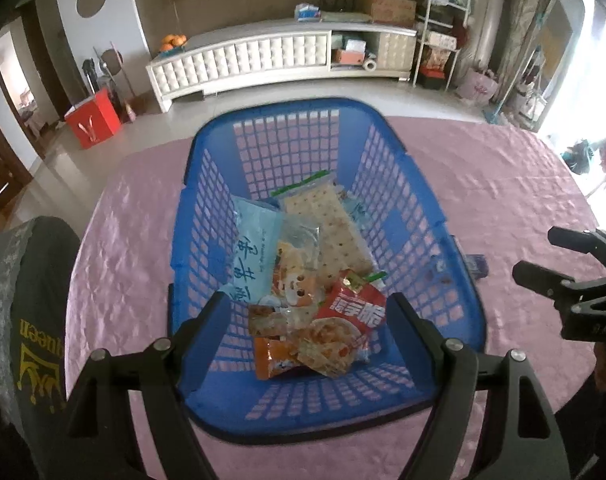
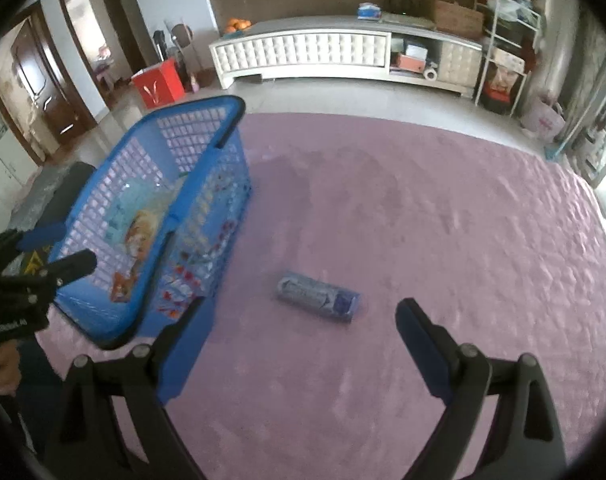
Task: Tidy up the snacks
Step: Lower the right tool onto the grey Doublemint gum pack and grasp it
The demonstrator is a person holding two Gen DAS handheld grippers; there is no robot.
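Left wrist view: the left gripper (image 1: pixel 307 312) is held above the near end of the blue basket (image 1: pixel 423 216), its jaws spread wide and nothing between them. Several snack packets lie heaped inside, among them a red packet (image 1: pixel 355 304) and a cracker pack (image 1: pixel 335 224). The basket stands on the pink tablecloth (image 1: pixel 503 184). Just beyond the basket's right wall a small blue packet (image 1: pixel 477 266) is partly seen on the cloth, with the right gripper (image 1: pixel 543 260) close by it.

Right wrist view: the right gripper (image 2: pixel 299 316) is also spread wide and empty. The blue packet (image 2: pixel 319 296) lies flat on the cloth directly ahead, between and slightly beyond the fingertips, apart from the basket (image 2: pixel 231 120) on its left. Its long axis runs across the view, tilted down to the right, so it lies roughly in line with the jaw opening. A wrist turn is judged necessary before closing. The right gripper is clearly the nearer. Open cloth surrounds the packet ahead and to the right; the basket wall limits room on the left. The table edge is well apart.
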